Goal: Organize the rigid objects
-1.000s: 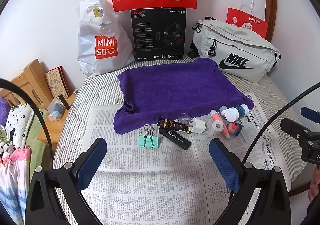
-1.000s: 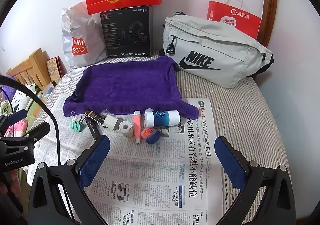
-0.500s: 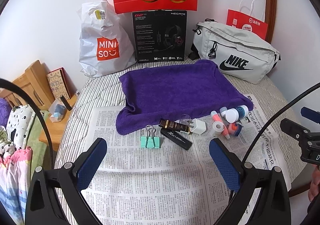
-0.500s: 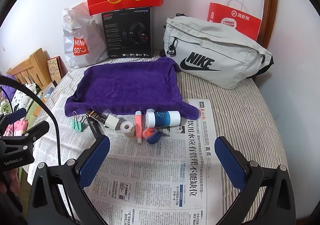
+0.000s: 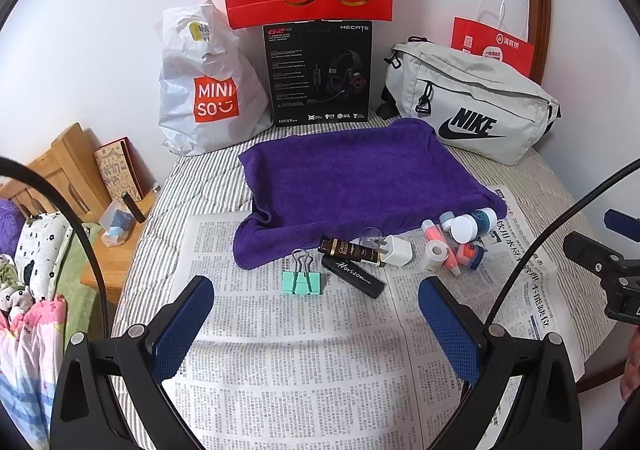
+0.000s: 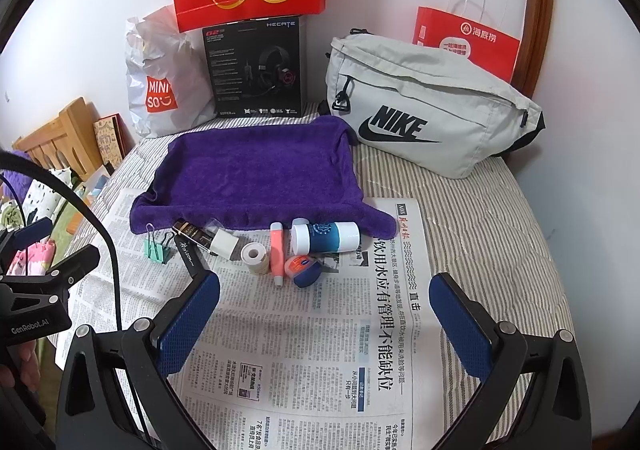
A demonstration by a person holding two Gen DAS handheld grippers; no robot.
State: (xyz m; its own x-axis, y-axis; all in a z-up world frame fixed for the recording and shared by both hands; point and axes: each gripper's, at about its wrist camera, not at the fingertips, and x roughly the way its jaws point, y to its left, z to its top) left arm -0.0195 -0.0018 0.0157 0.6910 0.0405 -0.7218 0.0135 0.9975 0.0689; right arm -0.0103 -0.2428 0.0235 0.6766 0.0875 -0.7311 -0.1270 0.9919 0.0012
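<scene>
On newspaper (image 5: pixel 304 362), along the near edge of purple towel (image 5: pixel 360 178), sits a row: green clip (image 5: pixel 302 282), black stick (image 5: pixel 354 276), brown tube (image 5: pixel 352 250), white plug (image 5: pixel 396 250), tape roll (image 6: pixel 256 256), pink tube (image 6: pixel 277 254), blue-white bottle (image 6: pixel 325 237), small blue/orange case (image 6: pixel 303 268). Left gripper (image 5: pixel 316 308) w/ jaws wide apart, holding nothing, above paper near clip. Right gripper (image 6: pixel 325 304) likewise spread, empty, near the case. Nike bag (image 6: pixel 424 110) at back.
</scene>
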